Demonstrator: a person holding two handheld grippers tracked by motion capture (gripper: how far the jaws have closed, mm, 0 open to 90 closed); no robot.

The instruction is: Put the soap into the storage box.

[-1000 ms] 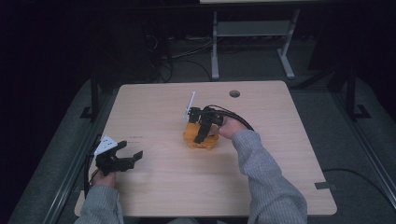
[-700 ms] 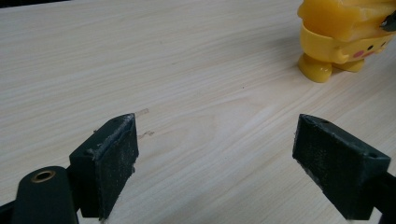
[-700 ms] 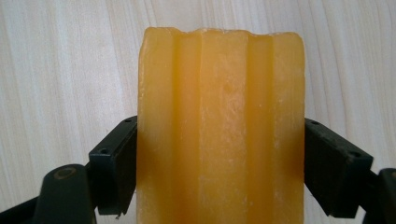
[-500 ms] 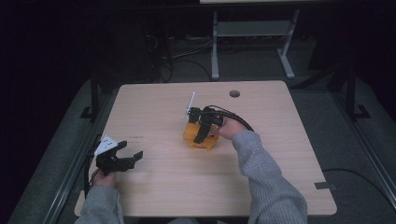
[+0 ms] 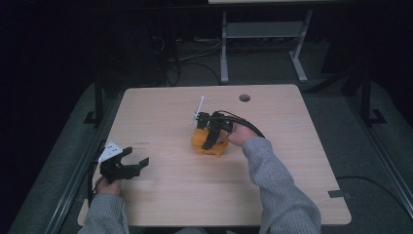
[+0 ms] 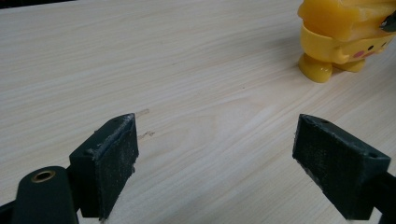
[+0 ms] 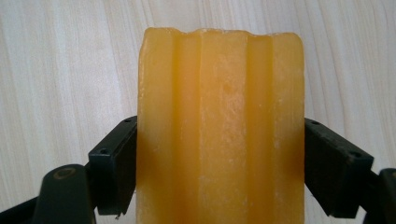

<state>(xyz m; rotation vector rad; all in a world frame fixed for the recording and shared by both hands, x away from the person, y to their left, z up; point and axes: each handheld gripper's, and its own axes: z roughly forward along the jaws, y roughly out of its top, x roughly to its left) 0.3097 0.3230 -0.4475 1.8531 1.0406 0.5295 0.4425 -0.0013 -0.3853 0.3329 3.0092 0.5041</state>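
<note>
Jaws, right gripper [image 7: 219, 163]: closed against both flanks of a yellow-orange ribbed block, one black pad pressed to each side; the block rises between them toward 12 o'clock in the right gripper view, with pale wood grain behind it. Jaws, left gripper [image 6: 233, 172]: spread wide apart, nothing between them, bare wood below. Item: yellow toy figure [image 5: 208, 144], moulded plastic, rounded feet and a pink cheek spot visible in the left gripper view [image 6: 343, 39], where it sits at about 1 o'clock from the jaws. Location: near the centre of the surface [image 5: 292, 161] in the high view, resting on the wood, with the right gripper [image 5: 210, 136] over it and the right hand [image 5: 241, 134] just behind at 3 o'clock. Left gripper [image 5: 131, 165] lies near the 8 o'clock edge of the surface, well apart from the figure. Fixture: round cable hole [image 5: 244, 97] in the surface toward 12 o'clock.
</note>
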